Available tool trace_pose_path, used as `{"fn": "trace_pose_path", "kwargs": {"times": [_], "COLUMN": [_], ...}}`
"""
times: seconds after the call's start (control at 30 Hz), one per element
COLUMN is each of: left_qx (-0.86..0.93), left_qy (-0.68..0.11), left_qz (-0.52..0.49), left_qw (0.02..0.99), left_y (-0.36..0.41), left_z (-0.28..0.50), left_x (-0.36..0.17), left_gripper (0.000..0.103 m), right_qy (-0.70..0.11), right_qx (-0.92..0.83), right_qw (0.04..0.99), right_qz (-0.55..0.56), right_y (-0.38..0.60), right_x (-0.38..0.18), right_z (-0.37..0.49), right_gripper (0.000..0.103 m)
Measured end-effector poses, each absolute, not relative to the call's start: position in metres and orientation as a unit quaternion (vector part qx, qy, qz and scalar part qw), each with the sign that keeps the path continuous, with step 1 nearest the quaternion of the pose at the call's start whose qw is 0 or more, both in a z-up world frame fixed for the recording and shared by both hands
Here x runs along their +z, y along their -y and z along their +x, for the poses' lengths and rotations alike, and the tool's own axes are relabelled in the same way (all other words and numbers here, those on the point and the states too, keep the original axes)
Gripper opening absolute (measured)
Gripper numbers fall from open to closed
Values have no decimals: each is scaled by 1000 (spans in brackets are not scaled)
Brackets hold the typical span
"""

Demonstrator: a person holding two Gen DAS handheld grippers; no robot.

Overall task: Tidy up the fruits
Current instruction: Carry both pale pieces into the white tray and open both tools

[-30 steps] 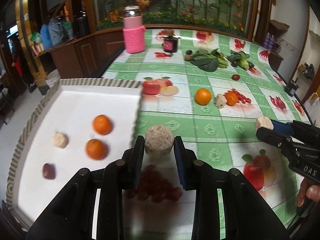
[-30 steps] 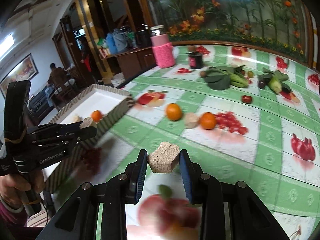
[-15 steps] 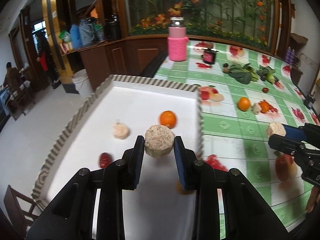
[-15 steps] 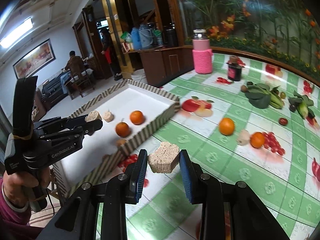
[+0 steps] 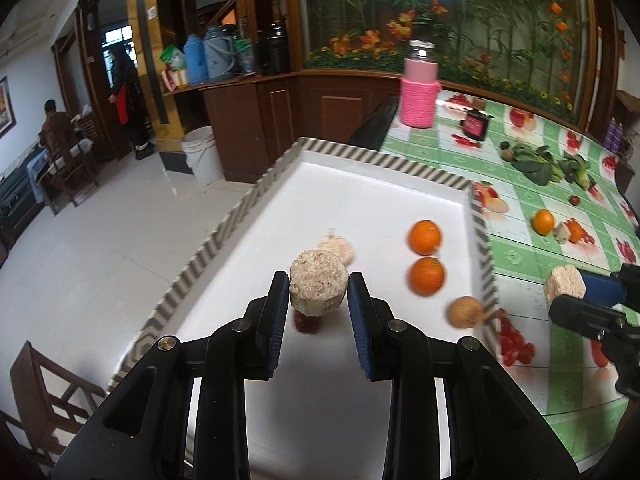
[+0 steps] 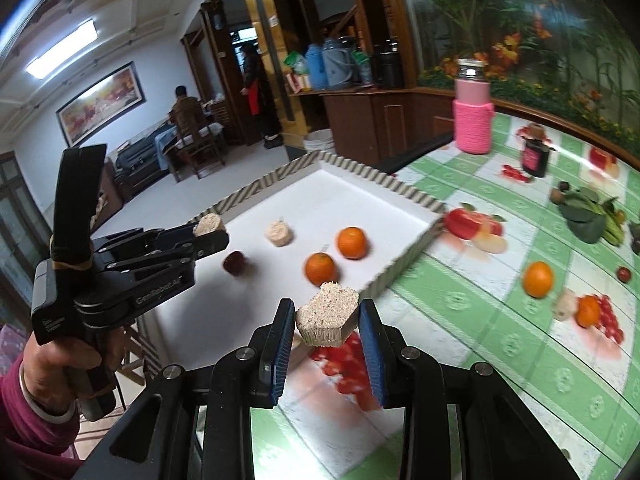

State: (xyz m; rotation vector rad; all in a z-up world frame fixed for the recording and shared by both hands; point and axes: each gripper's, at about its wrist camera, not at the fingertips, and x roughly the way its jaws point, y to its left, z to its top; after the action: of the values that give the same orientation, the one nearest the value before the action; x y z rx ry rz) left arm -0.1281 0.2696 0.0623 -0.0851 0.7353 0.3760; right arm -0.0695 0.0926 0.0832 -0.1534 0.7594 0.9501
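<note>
My left gripper (image 5: 319, 292) is shut on a beige round cake-like piece (image 5: 318, 286) and holds it above the white tray (image 5: 360, 184). In the tray lie two oranges (image 5: 425, 237), another beige piece (image 5: 338, 247), a dark red fruit (image 5: 306, 322) under my fingers and a brown round fruit (image 5: 464, 311). My right gripper (image 6: 326, 322) is shut on a beige chunk (image 6: 327, 317) above the tablecloth, beside the tray's near right corner (image 6: 400, 266). The left gripper also shows in the right wrist view (image 6: 208, 236).
On the green fruit-print tablecloth (image 6: 480, 344) lie two more oranges (image 6: 538, 279) and a beige piece (image 6: 565, 306). Farther back are leafy vegetables (image 6: 584, 220), a dark jar (image 6: 534, 158) and a pink-sleeved bottle (image 6: 473, 114). The tray's left side overhangs the floor.
Both grippers moved left with their pieces. The left one now sits farther over the tray; the right one came up to the tray's corner.
</note>
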Motion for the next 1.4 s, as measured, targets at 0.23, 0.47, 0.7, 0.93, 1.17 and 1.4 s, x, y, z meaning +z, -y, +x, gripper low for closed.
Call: {"fn": "trace_pose_path", "kwargs": {"times": [0.23,0.47,0.7,0.93,1.17,1.4], "left_qx": [204,213,213,211,207,207], "left_qy": [-356,-363,-372,-379,-392,-400], "left_qz": [-45,-56,-63,-68,-78,-86], "left_qw": [911,905,901,898,893,889], "left_y": [-290,-305,-312,-315,-317,-320], "left_z": [-136,-137,-138,-135,-134,-133], "left_x": [59,52,44,37,28,23], "left_gripper": [29,29,29,29,29,29], "right_qy": [-359,-364,-378,-392,-400,-410], "right_qx": [470,484,491,491,487,480], "right_qw": [802,789,775,763,757,753], "right_qz": [-88,-106,-127,-148,-174,-186], "right_y": [-122,-148,-170,-187,-200,-206], "right_x": [81,76,65,52,41,31], "right_z": [-76,-78,-76,-75,-75,-70], "right_gripper": [32,32,32,32,32,32]}}
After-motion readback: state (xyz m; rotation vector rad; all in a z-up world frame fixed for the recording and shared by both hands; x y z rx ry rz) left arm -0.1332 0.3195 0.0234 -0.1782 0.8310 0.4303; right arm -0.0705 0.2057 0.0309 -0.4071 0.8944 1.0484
